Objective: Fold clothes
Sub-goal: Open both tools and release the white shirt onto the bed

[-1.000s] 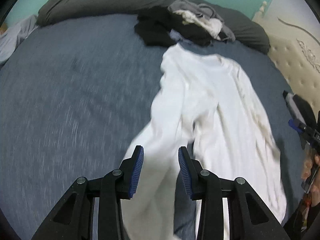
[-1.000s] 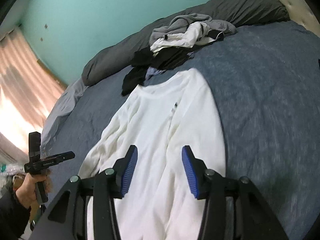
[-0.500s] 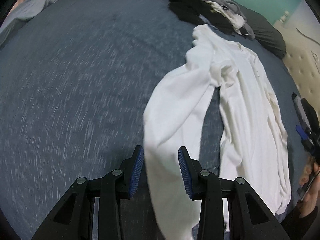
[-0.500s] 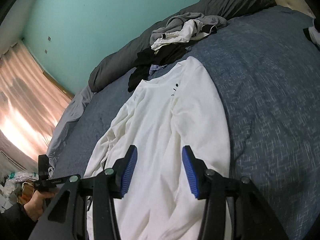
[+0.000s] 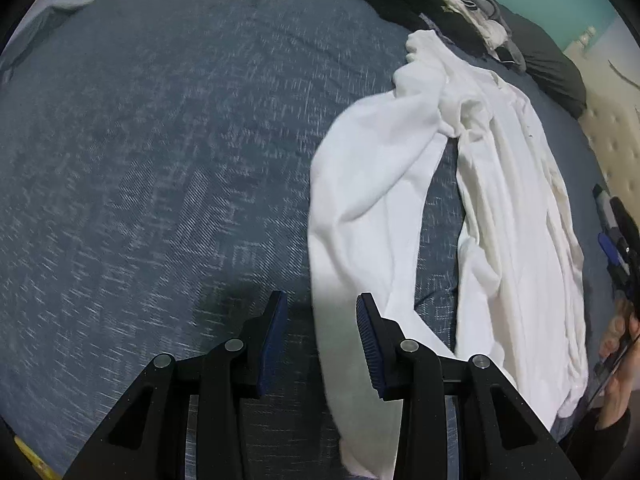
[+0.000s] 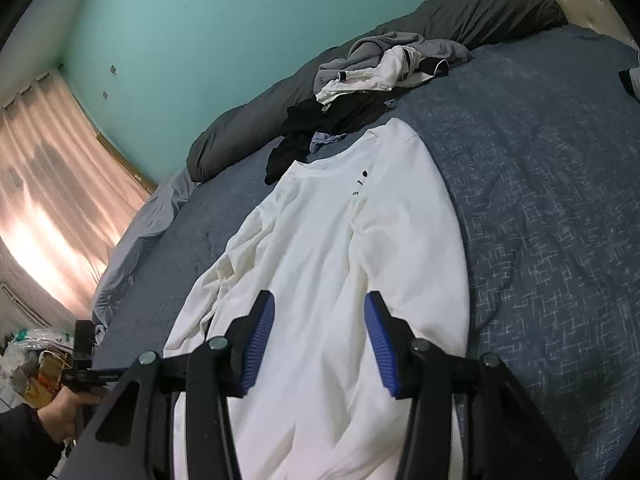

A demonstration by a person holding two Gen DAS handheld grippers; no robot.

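Observation:
A white long-sleeved shirt [image 6: 344, 264] lies face up on the blue bedspread [image 5: 160, 160], collar toward the clothes pile. In the left wrist view one sleeve [image 5: 360, 200] stretches away from the shirt's body [image 5: 516, 240] and runs down between the jaws of my left gripper [image 5: 320, 320]. The jaws stand apart, with bedspread showing beside the left pad; the cuff is hidden under the gripper. My right gripper [image 6: 320, 320] hovers open over the shirt's lower body with nothing pinched. Each gripper also shows in the other view, the right gripper [image 5: 616, 232] and the left gripper [image 6: 84, 360].
A pile of black, grey and white clothes [image 6: 376, 76] sits near the head of the bed against a dark grey rolled duvet [image 6: 480, 8]. A cream tufted headboard [image 5: 612, 128] is at the right. A curtain [image 6: 48, 184] and clutter [image 6: 24, 360] are beyond the bed's left side.
The left gripper moved left and down, and the sleeve now lies drawn away from the shirt's body with bedspread between them. The right gripper sank slightly over the shirt.

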